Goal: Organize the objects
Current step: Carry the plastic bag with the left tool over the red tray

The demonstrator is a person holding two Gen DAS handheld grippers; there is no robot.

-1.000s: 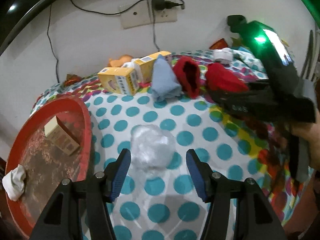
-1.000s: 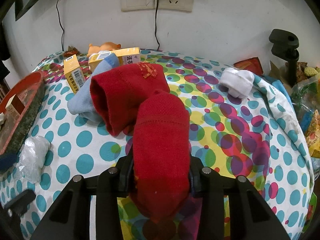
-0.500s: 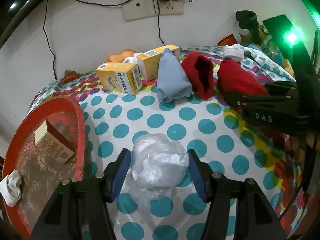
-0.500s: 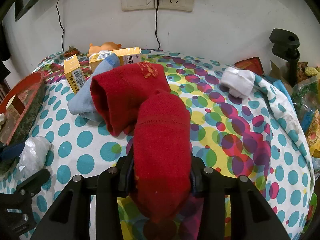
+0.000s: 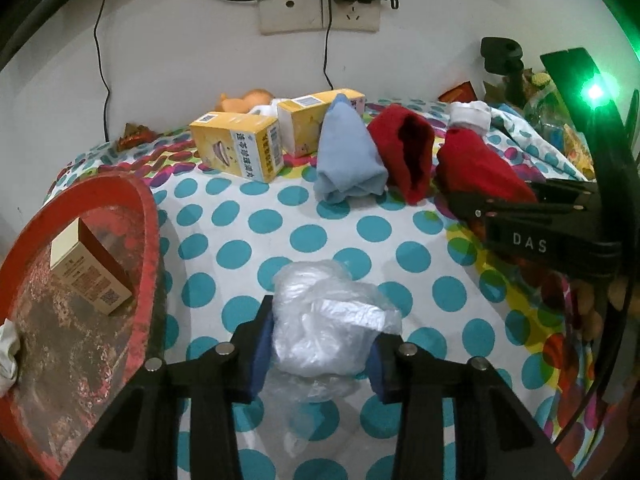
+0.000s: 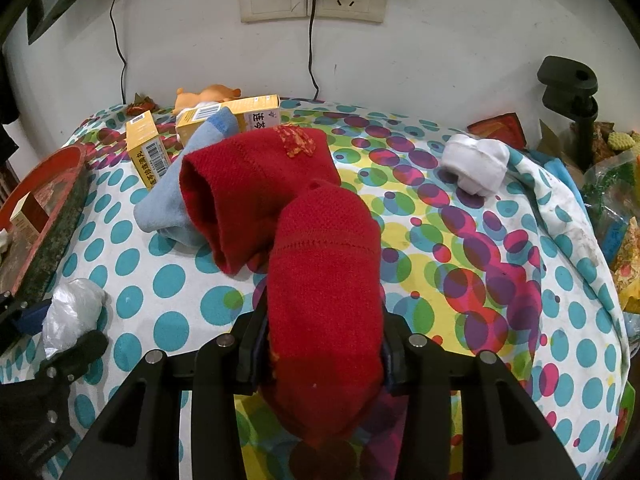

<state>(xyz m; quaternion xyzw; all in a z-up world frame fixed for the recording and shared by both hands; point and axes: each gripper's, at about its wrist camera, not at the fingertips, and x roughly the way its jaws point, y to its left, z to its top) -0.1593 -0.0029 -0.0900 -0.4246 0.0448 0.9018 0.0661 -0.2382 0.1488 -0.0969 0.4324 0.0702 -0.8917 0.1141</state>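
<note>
A crumpled clear plastic bag (image 5: 328, 320) lies on the dotted cloth (image 5: 256, 248). My left gripper (image 5: 320, 344) has it between its blue pads. The jaws are closing and both pads press into the bag. The right wrist view shows the same bag (image 6: 72, 312) at the far left. My right gripper (image 6: 324, 340) is shut on a red sock (image 6: 324, 260), which drapes over its jaws. A second red sock (image 6: 248, 192) and a light blue sock (image 6: 168, 208) lie just beyond it. In the left wrist view the right gripper (image 5: 456, 204) holds that sock (image 5: 476, 168) at the right.
A red tray (image 5: 148, 216) at the left holds a small box (image 5: 88, 268) and a white cloth (image 5: 8, 348). Two yellow boxes (image 5: 240, 148) and an orange toy (image 5: 244, 100) stand by the wall. A rolled white sock (image 6: 476, 164), a black clamp (image 6: 568, 92) and packets crowd the right.
The left gripper came forward around the plastic bag, and its wide jaws have closed onto it. The right gripper and its red sock have stayed put.
</note>
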